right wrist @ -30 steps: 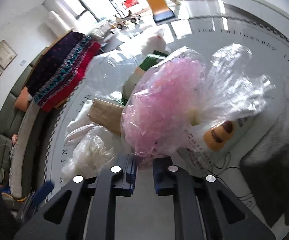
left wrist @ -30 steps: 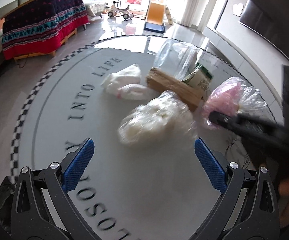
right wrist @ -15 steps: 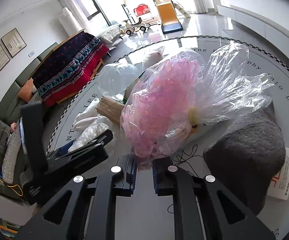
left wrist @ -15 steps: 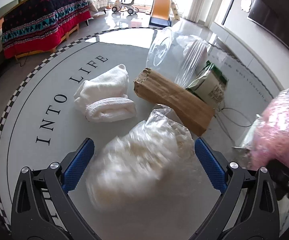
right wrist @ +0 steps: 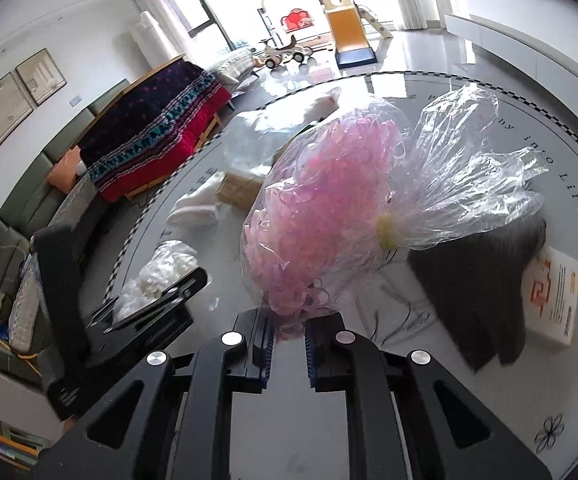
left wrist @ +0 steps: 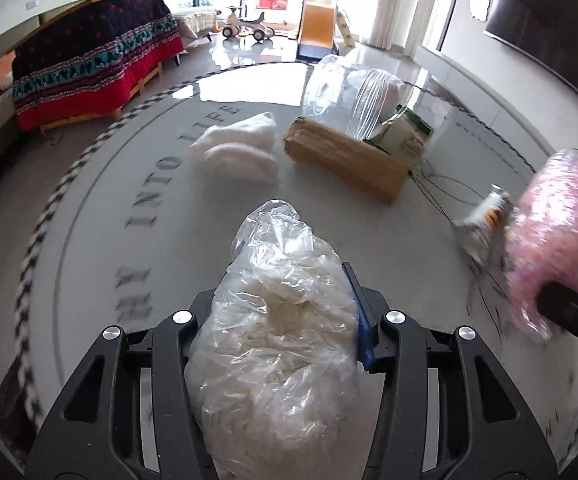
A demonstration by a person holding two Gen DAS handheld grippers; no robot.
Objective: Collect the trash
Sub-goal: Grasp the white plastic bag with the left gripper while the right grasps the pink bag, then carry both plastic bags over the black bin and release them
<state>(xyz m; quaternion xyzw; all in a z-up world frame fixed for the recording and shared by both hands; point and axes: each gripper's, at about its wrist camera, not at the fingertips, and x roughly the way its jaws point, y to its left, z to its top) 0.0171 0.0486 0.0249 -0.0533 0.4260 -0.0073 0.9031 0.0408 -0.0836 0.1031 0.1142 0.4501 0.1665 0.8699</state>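
My left gripper (left wrist: 285,332) is shut on a clear plastic bag of white stuffing (left wrist: 277,344), which fills the gap between the jaws and hides the left pad. My right gripper (right wrist: 287,336) is shut on the bottom of a clear bag of pink shreds (right wrist: 321,208), held above the round table; that bag also shows at the right of the left wrist view (left wrist: 557,236). The left gripper with its white bag shows in the right wrist view (right wrist: 157,280).
On the grey round table (left wrist: 129,264) lie a white cloth (left wrist: 237,148), a brown cardboard piece (left wrist: 345,160), a clear plastic container (left wrist: 349,92), a green-white carton (left wrist: 405,136), a small wrapper (left wrist: 485,216), a dark grey cloth (right wrist: 485,276) and a booklet (right wrist: 553,296).
My left gripper has moved forward and closed on the white stuffing bag. The right gripper has kept hold of the pink bag and lifted it a little.
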